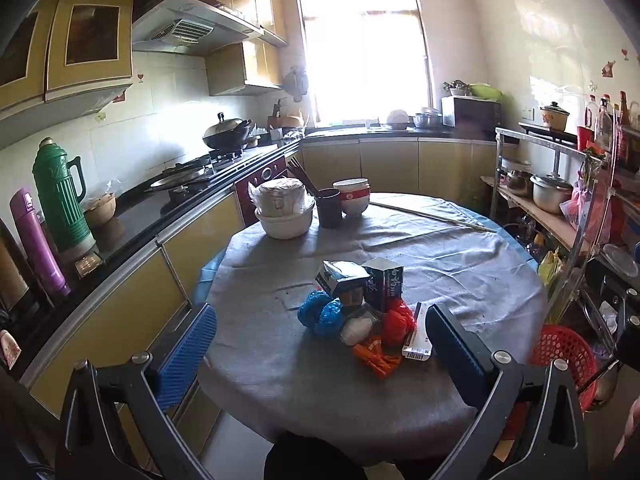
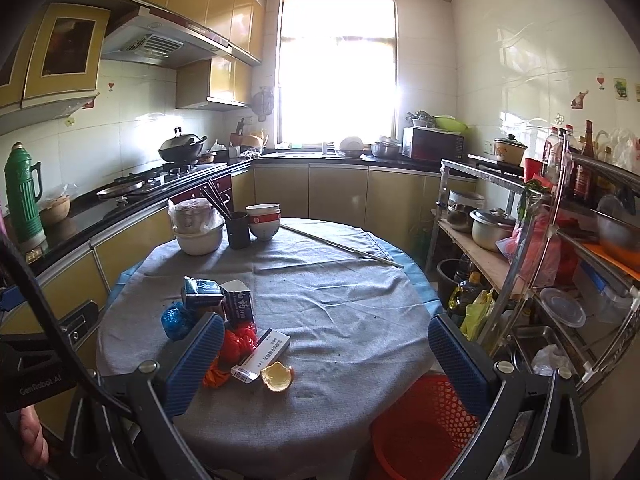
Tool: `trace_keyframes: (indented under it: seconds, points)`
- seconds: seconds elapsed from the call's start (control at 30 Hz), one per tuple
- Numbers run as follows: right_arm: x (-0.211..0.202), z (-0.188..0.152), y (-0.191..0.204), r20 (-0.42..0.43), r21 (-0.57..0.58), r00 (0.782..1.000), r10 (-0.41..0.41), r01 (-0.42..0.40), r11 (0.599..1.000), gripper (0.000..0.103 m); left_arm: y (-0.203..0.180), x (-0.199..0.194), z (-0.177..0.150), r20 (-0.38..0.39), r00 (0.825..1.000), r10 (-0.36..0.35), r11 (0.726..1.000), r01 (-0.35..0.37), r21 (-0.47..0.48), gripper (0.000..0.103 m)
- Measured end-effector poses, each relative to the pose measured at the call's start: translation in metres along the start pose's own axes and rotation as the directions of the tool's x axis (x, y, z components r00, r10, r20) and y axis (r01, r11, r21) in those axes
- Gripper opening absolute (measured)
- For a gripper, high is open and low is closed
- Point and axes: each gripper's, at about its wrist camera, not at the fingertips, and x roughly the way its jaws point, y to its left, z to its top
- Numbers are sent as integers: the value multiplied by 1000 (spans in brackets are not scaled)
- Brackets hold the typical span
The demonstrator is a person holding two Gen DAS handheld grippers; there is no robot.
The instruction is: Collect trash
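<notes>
We hold our left gripper [image 1: 320, 356] and right gripper [image 2: 324, 360] spread wide and empty before the crumpled trash pile [image 1: 360, 308] on the round grey-clothed table [image 1: 400, 392], whose orange peel [image 2: 277, 376] only the right view shows.

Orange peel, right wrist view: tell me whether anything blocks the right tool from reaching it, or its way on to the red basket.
Nothing visible does. The orange peel lies alone on the grey cloth, between the open fingers of the right tool. The white carton sits just to its left. The red basket stands past the table edge, down to the right.
</notes>
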Motion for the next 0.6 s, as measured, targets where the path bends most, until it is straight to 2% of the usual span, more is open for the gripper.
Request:
trace_keyframes:
  seconds: [0.17,0.23,0.6]
  points:
    - [0,-2,-2,15,2,1000,-5,5,1000,103,0,1,-1,-5,1000,-4,1000,4,1,103]
    - [2,-1,-1,-20,13,1000,1,0,1000,103,0,1,-2,-6,1000,-5,1000,5,1,103]
    - [6,-3,0,-28,-2,1000,-4,4,1000,103,3,3,-5,-15,1000,-8,1000,8,-1,103]
